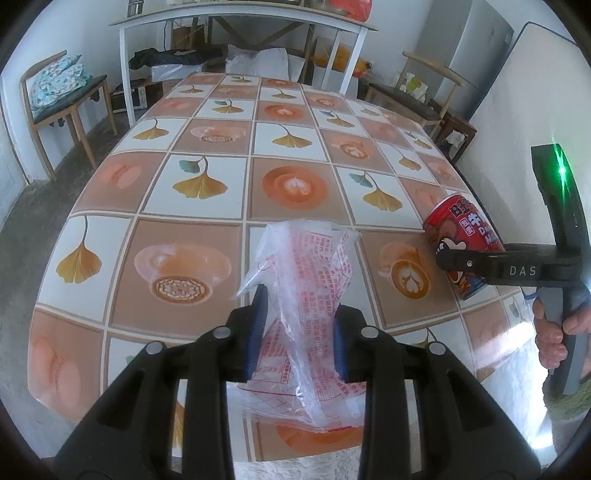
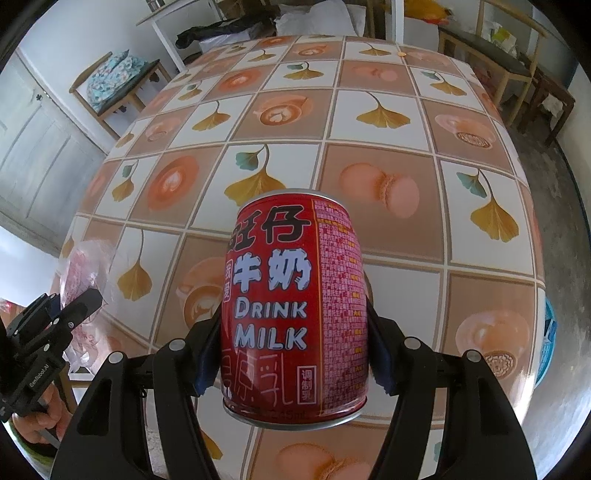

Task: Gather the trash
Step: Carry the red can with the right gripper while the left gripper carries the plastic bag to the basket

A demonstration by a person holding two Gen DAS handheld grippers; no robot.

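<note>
White walls close in the room; a white side table stands against the far wall and wooden chairs sit to either side, the left chair carrying a folded floral cloth.

Your tabletop fills most of both views. It is covered in a glossy oilcloth of brown and white squares printed with ginkgo leaves, latte cups and macarons.

Your right claw holds a red milk can. The blue pads press the can's two sides at its lower half. The can stands roughly upright in the grip, leaning a little, its "DRINK MILK" label facing the right wrist camera. The silver bottom rim shows below the pads, seemingly clear of the tabletop. From the left wrist view, the can sits off to the right over the near right part of the tabletop, with the right claw's black finger crossing its front.

Your left claw is narrowed onto a crumpled clear plastic wrapper with red print. The blue pads pinch its middle; the top sticks up past the fingertips and the rest hangs loose below. It is held over the near edge of the tabletop.

Your right hand grips the handle at the frame's right edge.
</note>
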